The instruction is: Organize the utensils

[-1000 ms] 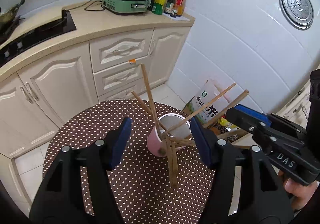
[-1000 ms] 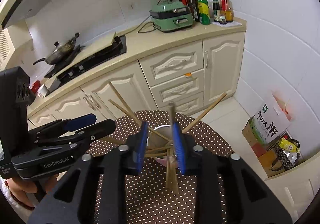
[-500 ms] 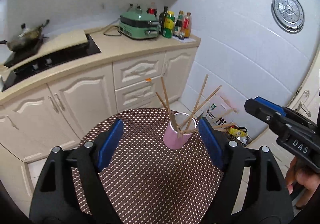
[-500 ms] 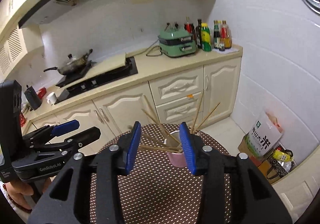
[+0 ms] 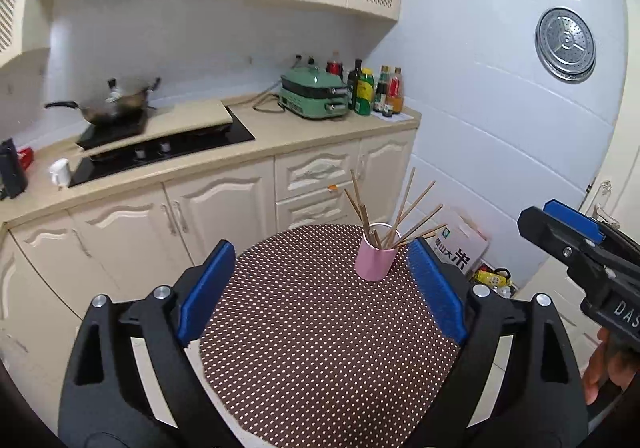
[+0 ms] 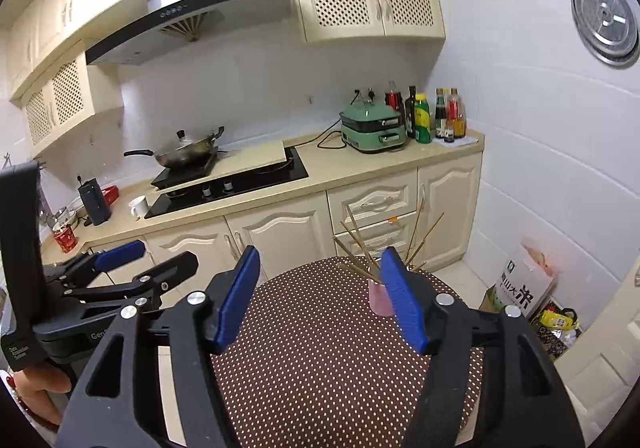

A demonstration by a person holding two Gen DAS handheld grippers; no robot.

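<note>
The right claw's blue pad (image 6: 402, 298) hides half the pink cup (image 6: 378, 299).

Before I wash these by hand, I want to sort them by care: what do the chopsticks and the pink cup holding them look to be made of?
The chopsticks look like bare wood or bamboo: matte tan, thin, straight, no shine. The pink cup looks like a smooth material with a pale inner wall and slight sheen, perhaps ceramic or coated metal; the pictures cannot settle which.
</note>
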